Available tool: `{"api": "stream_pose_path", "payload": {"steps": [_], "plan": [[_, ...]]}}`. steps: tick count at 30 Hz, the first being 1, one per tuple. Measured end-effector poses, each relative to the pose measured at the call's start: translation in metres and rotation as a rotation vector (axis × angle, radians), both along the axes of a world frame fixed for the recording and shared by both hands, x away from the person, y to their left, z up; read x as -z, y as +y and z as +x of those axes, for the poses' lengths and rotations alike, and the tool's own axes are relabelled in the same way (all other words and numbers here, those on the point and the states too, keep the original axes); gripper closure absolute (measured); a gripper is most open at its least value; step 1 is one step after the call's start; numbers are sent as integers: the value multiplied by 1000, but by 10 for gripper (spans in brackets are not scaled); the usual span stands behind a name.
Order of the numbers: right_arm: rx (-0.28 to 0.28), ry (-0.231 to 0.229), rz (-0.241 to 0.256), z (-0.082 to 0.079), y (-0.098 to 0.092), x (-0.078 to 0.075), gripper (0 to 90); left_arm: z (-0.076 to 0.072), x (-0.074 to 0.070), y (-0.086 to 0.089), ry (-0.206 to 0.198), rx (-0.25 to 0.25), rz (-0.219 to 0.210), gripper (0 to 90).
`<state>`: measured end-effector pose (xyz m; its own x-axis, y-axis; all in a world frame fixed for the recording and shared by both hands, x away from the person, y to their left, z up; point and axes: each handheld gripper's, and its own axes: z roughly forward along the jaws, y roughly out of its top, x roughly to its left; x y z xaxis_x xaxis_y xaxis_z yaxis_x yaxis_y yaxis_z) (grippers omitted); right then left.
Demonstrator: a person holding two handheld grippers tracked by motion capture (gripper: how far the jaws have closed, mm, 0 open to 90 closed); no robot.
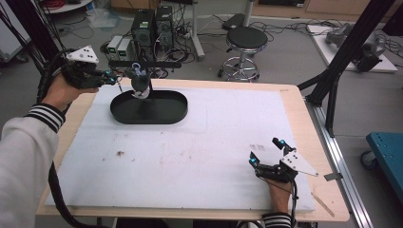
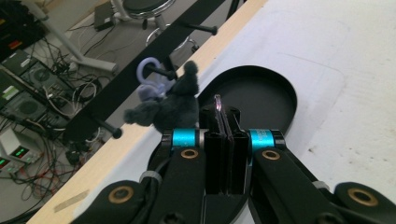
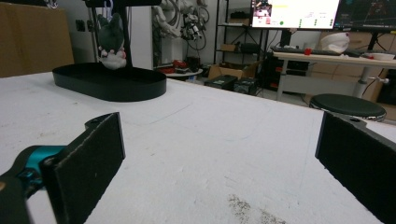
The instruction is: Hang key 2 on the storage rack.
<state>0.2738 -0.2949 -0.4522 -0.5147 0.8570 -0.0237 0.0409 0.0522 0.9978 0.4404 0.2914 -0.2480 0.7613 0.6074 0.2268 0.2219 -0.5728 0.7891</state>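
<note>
A grey plush toy [image 1: 140, 84] hangs by a lilac clip [image 1: 137, 68] from a peg of the black rack [image 1: 147, 62], which stands in the black oval tray [image 1: 164, 115] at the table's far left. My left gripper [image 1: 114, 78] is raised just left of the toy. In the left gripper view its jaws [image 2: 227, 116] are shut on a thin strip [image 2: 217, 103], with the plush toy [image 2: 177, 109] just to their left and the tray [image 2: 280, 93] beyond. My right gripper [image 1: 265, 150] rests open at the front right, nothing between its pads [image 3: 102, 140].
A white foam mat [image 1: 214, 142] covers the wooden table [image 1: 297, 102]. Behind the table stand a stool [image 1: 244, 40] and computer cases [image 1: 152, 23]. A black frame post [image 1: 342, 61] rises at the right edge, with a blue cart [image 1: 387, 147] beyond it.
</note>
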Motion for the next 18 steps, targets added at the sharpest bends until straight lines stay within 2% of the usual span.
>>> {"api": "stream_pose_path", "payload": {"steps": [6, 18], "plan": [[-1, 3, 3, 0, 0, 0, 6, 6, -2, 7, 2, -23, 3, 883], [0, 0, 6, 0, 0, 0, 6, 23, 5, 12, 20, -44, 4, 884]]}}
